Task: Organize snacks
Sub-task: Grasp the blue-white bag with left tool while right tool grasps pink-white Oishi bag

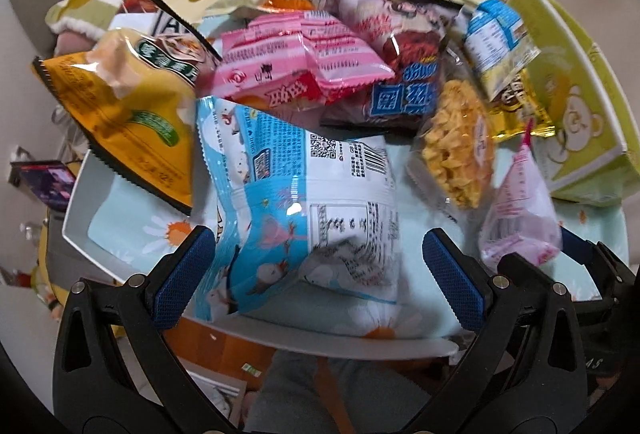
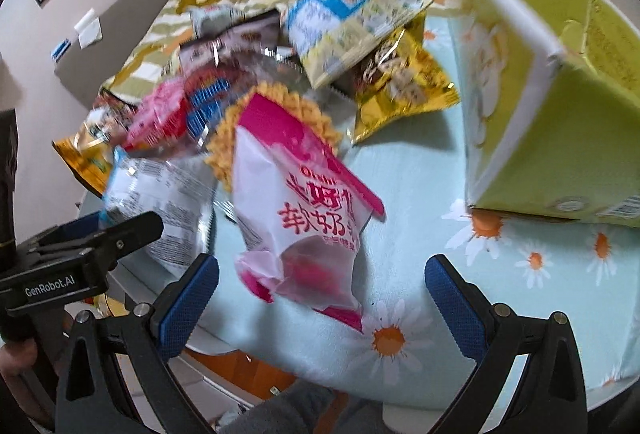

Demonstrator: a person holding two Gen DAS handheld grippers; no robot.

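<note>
Both grippers hang wide open over a heap of snack packets on the daisy-print cloth table [image 2: 400,170], gripping nothing. The left gripper [image 1: 318,280] straddles the blue-and-white printed foil bag [image 1: 312,210] at the near edge, its fingers apart on either side, probably lined up to pinch it. The right gripper [image 2: 322,308] frames the pink-and-white crinkled packet [image 2: 304,210]. The open lime-green cardboard box [image 2: 560,114] lies tipped just beside the heap, likely the destination.

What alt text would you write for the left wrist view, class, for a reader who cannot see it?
An open hand-held gripper reaches toward a blue and white snack packet lying between its fingers on a daisy-print cloth. Behind it lies a heap of packets, with a green box at right.
</note>
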